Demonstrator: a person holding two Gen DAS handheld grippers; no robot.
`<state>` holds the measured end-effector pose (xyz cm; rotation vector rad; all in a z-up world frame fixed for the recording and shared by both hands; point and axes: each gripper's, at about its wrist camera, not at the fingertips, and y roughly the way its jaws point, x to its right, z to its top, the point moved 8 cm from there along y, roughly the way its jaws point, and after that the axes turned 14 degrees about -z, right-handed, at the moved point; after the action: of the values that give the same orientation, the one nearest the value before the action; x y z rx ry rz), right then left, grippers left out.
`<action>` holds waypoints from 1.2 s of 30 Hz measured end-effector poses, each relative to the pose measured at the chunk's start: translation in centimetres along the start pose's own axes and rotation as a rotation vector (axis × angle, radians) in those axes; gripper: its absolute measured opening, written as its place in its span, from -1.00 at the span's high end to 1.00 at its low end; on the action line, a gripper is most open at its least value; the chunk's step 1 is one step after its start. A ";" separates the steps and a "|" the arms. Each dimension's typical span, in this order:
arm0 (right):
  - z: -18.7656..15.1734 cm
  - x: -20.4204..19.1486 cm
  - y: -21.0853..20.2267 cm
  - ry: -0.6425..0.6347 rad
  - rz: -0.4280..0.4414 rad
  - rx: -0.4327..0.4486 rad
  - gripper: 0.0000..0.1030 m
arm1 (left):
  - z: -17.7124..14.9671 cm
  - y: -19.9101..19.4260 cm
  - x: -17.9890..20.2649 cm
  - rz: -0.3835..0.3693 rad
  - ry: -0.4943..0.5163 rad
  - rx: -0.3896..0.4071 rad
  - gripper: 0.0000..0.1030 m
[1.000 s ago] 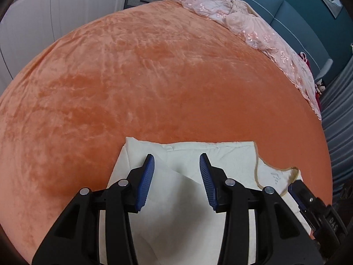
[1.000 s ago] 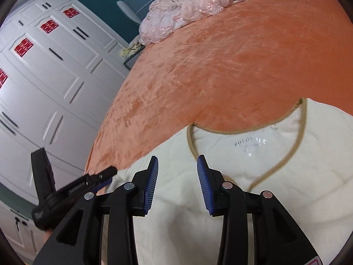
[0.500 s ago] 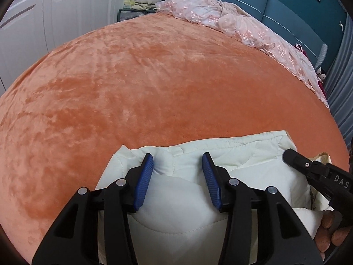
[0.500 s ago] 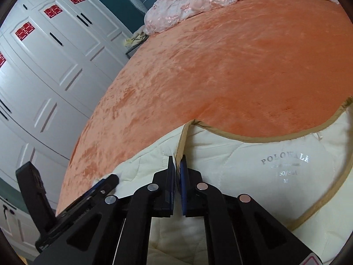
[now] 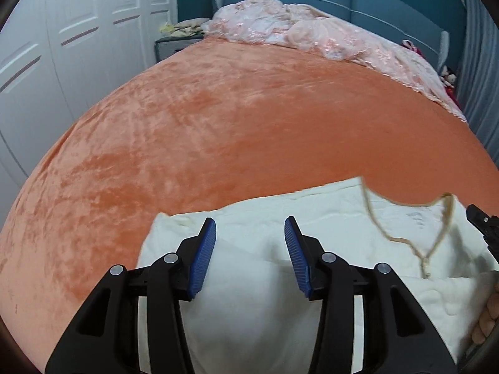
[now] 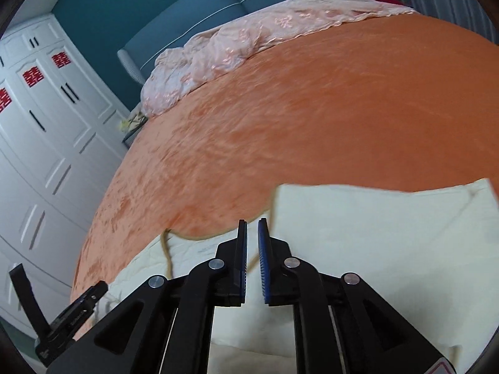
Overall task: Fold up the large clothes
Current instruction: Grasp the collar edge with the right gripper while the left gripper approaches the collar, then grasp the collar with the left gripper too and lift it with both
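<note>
Left jaws: spread wide on the left gripper [image 5: 249,249], nothing between the blue pads, poised over the near left part of the cream garment [image 5: 249,305]; same spread as a second ago.
Right jaws: nearly pressed together on the right gripper [image 6: 252,258], a thin slit left between the pads, apparently pinching fabric by the tan-trimmed neckline [image 6: 199,237]; were wide apart a second ago, closed half a second ago.
Garment position: on the near end of the orange bedspread [image 5: 249,124], collar end facing the headboard.
Just changed: a cream panel now lies doubled across the right side, its edge covering part of the neckline; printed collar label, plain half a second ago, now mostly hidden in the right wrist view.
Meaning for the task: judged to be a side fold in progress, carried inward by the right gripper; further folds probably still needed.
Next move calls for: laying the carried edge flat and square before release, left gripper free to steady the other side.
Risk: padded cloth may spring back or bunch at the collar.
Background: pink bedding [image 5: 327,37] heaped by the headboard, well apart from the garment.
</note>
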<state>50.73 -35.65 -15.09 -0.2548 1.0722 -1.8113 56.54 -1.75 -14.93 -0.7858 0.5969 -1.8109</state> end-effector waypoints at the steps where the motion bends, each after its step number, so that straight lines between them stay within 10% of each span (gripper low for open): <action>1: 0.4 1.8 -0.1 0.002 -0.030 -0.002 0.76 | 0.2 0.0 1.9 -0.038 0.025 -0.010 0.12; 8: 0.1 8.1 1.8 0.008 -0.065 -0.132 0.78 | -0.3 3.7 16.9 -0.320 0.147 -0.161 0.12; 14: -1.4 7.9 2.9 -0.115 -0.060 -0.209 0.82 | -3.1 9.6 22.1 -0.270 0.212 -0.314 0.12; 22: -1.1 9.0 4.5 -0.104 -0.044 -0.171 1.00 | -3.9 11.6 20.6 -0.192 0.184 -0.240 0.10; 27: 0.2 10.3 2.7 -0.075 -0.186 -0.072 1.00 | -2.4 10.0 18.7 -0.105 0.164 -0.173 0.25; 29: 1.8 11.1 -0.1 -0.045 -0.248 0.016 0.71 | -1.1 7.6 16.5 -0.156 0.107 -0.128 0.22; 32: 3.2 8.4 -3.4 -0.078 -0.135 0.046 0.72 | 0.4 5.0 12.5 -0.113 0.126 -0.095 0.23; 36: 0.1 -0.3 -2.2 -0.264 0.041 -0.148 0.72 | -0.7 5.3 9.6 -0.095 0.159 -0.201 0.23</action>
<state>49.54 -35.17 -13.30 -0.5415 1.0159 -1.6117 56.78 -12.58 -16.85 -0.8203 0.8681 -1.9330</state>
